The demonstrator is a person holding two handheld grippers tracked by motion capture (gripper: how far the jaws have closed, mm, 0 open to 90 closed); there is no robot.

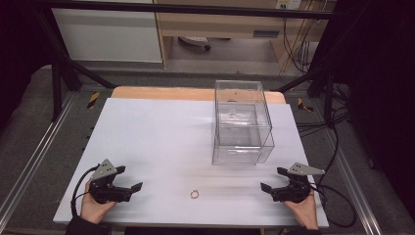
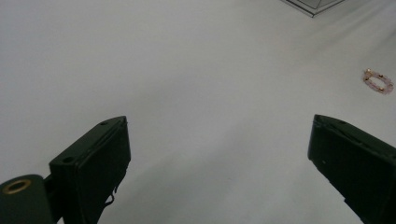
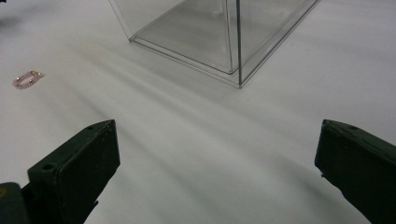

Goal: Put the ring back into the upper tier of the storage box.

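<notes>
A small pink beaded bracelet (image 1: 195, 194) lies flat on the white table near its front edge, between the two hands. It shows at the right of the left gripper view (image 2: 378, 81) and at the left of the right gripper view (image 3: 27, 79). A clear plastic box (image 1: 241, 122) stands upright on the right half of the table; its near corner (image 3: 219, 42) is ahead of the right gripper. My left gripper (image 1: 128, 179) rests at the front left, open and empty. My right gripper (image 1: 272, 179) rests at the front right, open and empty, a little in front of the box.
The white table top (image 1: 161, 137) has a wooden strip (image 1: 161, 93) along its far edge. Metal frame rails run along both sides. Black cables (image 1: 337, 196) trail off the right side of the table. Cabinets and wiring stand beyond the far edge.
</notes>
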